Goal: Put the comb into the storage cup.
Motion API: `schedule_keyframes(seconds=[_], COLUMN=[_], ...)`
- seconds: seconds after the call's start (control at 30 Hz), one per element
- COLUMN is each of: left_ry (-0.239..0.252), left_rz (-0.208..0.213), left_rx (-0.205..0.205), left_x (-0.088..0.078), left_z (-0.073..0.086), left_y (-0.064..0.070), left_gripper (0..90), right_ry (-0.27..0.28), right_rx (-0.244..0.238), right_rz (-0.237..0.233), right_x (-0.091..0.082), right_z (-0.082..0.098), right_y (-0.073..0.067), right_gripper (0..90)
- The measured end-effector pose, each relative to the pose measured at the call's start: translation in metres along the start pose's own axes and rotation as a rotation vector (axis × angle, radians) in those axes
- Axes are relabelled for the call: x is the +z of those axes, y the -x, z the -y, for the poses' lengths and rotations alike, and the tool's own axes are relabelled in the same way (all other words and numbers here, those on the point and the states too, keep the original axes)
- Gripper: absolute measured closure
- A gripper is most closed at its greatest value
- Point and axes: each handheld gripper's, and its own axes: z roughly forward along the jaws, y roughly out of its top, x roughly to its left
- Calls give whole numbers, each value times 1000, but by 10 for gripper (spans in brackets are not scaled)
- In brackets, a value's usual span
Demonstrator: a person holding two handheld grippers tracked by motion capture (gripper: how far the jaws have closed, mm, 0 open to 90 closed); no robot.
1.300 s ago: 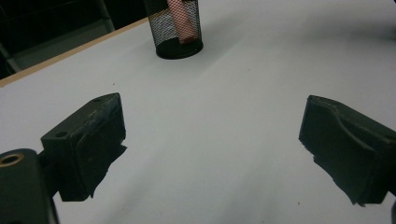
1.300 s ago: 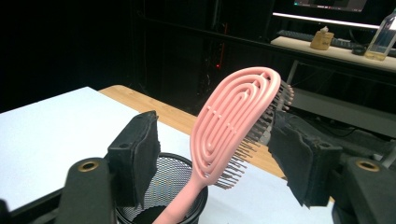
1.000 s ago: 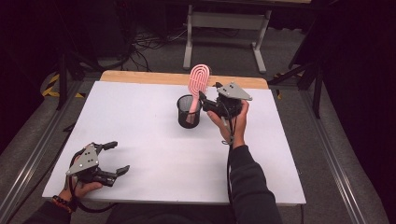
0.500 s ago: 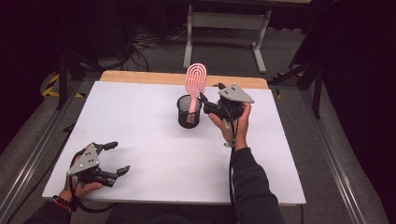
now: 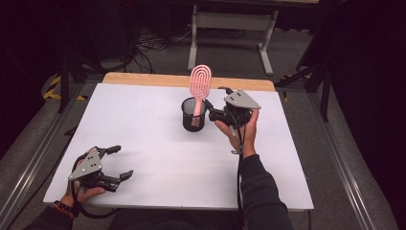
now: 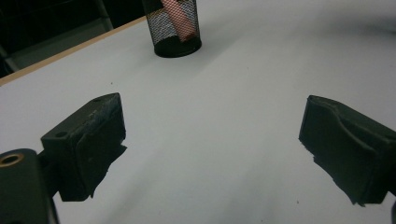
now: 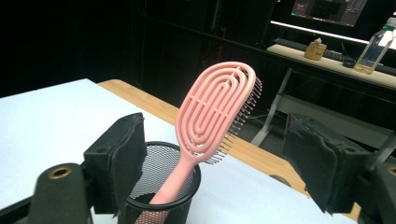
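the wide white rectangular surface point(image 5: 158, 172) with a light wooden strip along its far edge carries everything, and it takes up most of the high view. near the middle of its far half stands the small black wire-mesh cup point(image 5: 193, 115), round, upright, with a solid dark base and a see-through lattice wall. in it stands the pink plastic hairbrush point(image 5: 199, 86), handle down inside the cup and head well above the rim, leaning slightly. its head is a long oval made of nested open loops, like a racetrack drawn several times over, with slots between the ribs; in the right gripper view thin pale bristles with dark tips stick out from the far side of the head. the narrow handle shows pink through the mesh in the left gripper view.

the right gripper point(image 5: 214, 115) sits just beside the cup, on its right in the high view, released: its jaws have just been opening, and they stand clear on either side of the brush without pressing it. the left gripper point(image 5: 119, 163) rests near the front left corner of the surface, well apart from the cup, its jaws spread wide over bare white.
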Motion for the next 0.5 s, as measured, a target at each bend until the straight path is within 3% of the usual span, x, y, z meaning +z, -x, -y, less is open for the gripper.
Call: schedule_keyframes(seconds=[0.5], left_ry=[0], left_rz=[-3], left_rx=[2], left_x=[0], left_z=[0], left_y=[0], left_gripper=[77], right_ry=[-5], right_rx=[-30], right_rz=[-6], right_x=[-7], right_z=[3], right_y=[-4], right_gripper=[172])
